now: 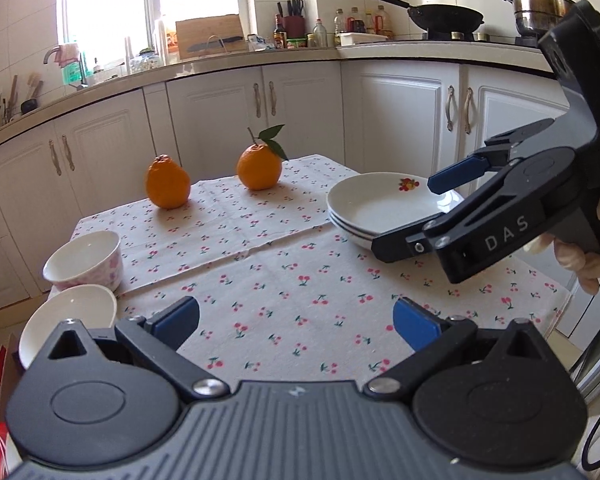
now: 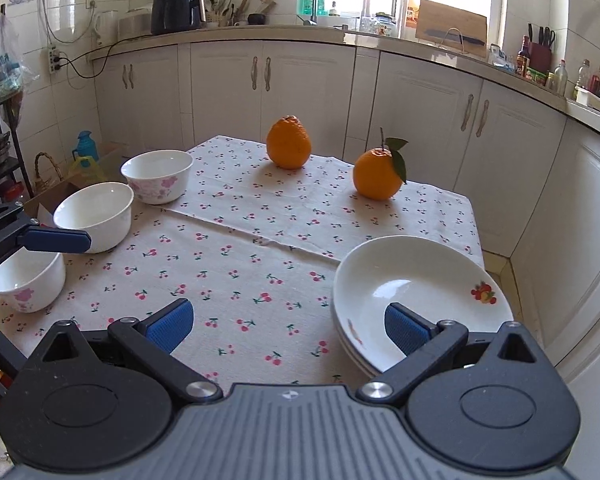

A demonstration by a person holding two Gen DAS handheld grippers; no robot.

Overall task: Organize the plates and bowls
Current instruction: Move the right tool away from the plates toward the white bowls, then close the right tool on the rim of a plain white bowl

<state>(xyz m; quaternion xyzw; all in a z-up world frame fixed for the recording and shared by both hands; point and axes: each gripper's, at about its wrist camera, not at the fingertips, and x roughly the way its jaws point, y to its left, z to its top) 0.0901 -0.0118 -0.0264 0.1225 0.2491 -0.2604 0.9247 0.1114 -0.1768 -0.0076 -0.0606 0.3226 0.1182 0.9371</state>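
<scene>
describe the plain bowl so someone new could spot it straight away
On the cherry-print tablecloth, find the three bowls along its left edge. The plain white bowl is the middle one. Its neighbours, the far bowl and near bowl, have pink flowers outside.

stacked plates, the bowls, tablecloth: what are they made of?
Plates: glazed ceramic by the look; glossy white with window glare and a printed fruit motif.
Bowls: likely the same glazed ceramic or porcelain; shiny white, thin rims, two with pink flower prints.
Tablecloth: woven fabric, matte, probably cotton or linen; fold creases and a cherry print.
</scene>
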